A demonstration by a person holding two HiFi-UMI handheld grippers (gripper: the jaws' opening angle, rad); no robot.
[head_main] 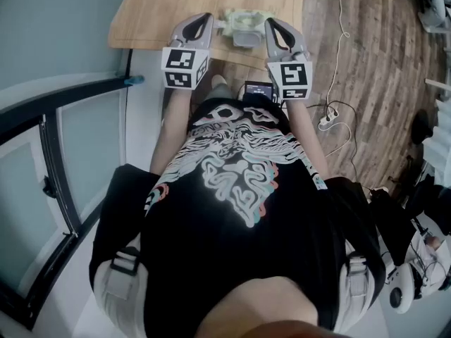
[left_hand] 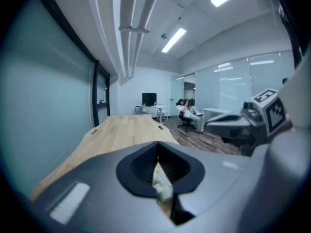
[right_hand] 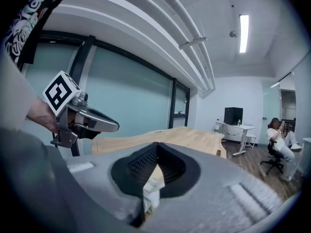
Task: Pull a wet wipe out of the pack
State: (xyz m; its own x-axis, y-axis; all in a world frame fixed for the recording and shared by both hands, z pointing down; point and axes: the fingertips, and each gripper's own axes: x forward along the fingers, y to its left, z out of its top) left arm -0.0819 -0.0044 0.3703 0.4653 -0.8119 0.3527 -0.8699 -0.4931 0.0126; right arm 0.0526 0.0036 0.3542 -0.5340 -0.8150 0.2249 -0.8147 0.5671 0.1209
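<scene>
The wet wipe pack (head_main: 243, 28), pale green with a grey lid, lies on the wooden table (head_main: 169, 5) near its front edge. My left gripper (head_main: 199, 21) hovers just left of the pack and my right gripper (head_main: 282, 28) just right of it, both pointing away from me. In the left gripper view the left gripper (left_hand: 157, 144) is shut and empty, with the pack (left_hand: 162, 186) showing below it through the gap. The right gripper (right_hand: 156, 144) also looks shut, its jaws meeting at the tips, with the pack (right_hand: 151, 191) beyond. Neither gripper touches the pack.
A glass partition with a dark frame (head_main: 63, 118) runs along my left. A cable and a power strip (head_main: 328, 118) lie on the wood floor to my right. Far back, a person sits on an office chair (right_hand: 277, 140) by a desk with a monitor (right_hand: 233, 115).
</scene>
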